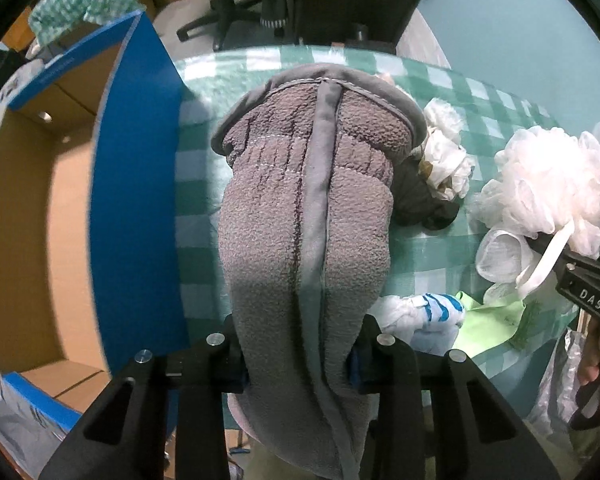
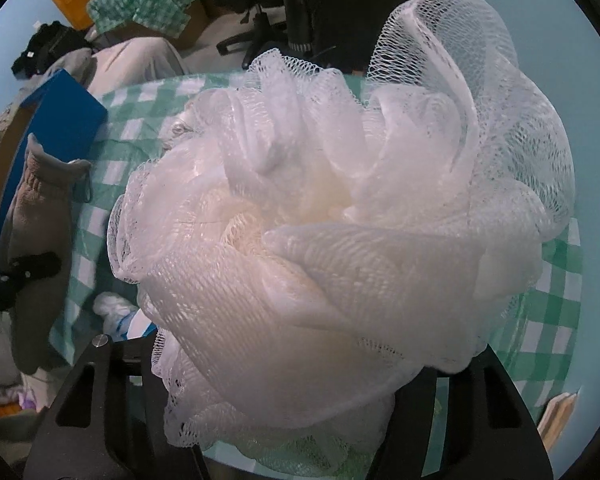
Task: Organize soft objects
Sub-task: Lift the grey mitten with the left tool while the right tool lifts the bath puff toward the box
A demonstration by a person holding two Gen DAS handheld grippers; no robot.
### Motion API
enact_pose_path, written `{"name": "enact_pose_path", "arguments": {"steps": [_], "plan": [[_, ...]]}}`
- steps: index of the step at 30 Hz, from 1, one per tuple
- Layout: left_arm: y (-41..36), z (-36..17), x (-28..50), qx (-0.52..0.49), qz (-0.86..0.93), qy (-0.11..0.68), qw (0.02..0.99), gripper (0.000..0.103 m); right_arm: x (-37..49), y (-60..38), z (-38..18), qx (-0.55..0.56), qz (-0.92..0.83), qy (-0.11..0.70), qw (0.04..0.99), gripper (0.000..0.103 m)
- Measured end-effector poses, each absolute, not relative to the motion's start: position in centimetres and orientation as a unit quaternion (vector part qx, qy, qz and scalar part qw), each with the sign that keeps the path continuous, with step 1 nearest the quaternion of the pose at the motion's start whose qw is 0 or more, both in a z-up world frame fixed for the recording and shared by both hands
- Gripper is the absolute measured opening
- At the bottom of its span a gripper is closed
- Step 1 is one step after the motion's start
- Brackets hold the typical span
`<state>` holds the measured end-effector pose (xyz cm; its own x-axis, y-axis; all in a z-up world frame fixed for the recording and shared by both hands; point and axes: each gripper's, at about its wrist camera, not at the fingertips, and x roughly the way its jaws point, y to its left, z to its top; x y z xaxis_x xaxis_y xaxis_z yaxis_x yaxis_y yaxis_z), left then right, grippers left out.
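1. The left gripper (image 1: 298, 364) points straight down and pinches a grey fleece glove (image 1: 308, 216) between its two pads, which dent the fabric on both sides. The glove hangs clear above the green-checked bench (image 1: 420, 248), its cuff end lowest.
2. The right gripper (image 2: 284, 412) has its fingers buried in a white mesh bath pouf (image 2: 332, 220); the left wrist view shows one black finger pressed into the netting, so it reads as clamped on the pouf, which is lifted off the bench.
3. The likely goal for both is the blue cardboard box (image 1: 136, 200), open-topped, standing just beside the bench's left edge.
4. For the glove: carry it over the box wall high enough that the dangling cuff clears the blue rim, then lower it inside before spreading the fingers.
5. For the pouf: the grip is on loose netting, so move smoothly; a jerk could pull the mesh free.
6. Take the hands in turn, since the two loads hang near each other and the pouf's cord loop (image 1: 548, 258) could snag.
7. Still on the bench: a dark glove (image 1: 424, 204), a crumpled white bag (image 1: 446, 152), a blue-and-white cloth (image 1: 424, 316) and a pale green cloth (image 1: 496, 316).
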<state>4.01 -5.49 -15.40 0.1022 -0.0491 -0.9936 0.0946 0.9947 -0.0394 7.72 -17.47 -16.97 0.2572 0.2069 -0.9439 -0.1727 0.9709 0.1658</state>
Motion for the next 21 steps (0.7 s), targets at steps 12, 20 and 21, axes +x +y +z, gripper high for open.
{"name": "enact_pose_path", "arguments": {"steps": [12, 20, 21], "plan": [[-5.7, -10.5, 3.0, 0.028, -0.073, 0.637, 0.766, 0.035, 6.5, -16.7, -12.3, 0.003, 0.128, 0.564, 0.816, 0.061], [-6.1, -8.0, 2.8, 0.033, -0.087, 0.610, 0.787, 0.035, 5.5, -16.2, -10.3, 0.003, 0.130, 0.551, 0.824, 0.061], [-6.1, -7.9, 2.9, 0.035, -0.088, 0.608, 0.788, 0.035, 5.5, -15.8, -10.2, 0.003, 0.130, 0.549, 0.825, 0.061]]}}
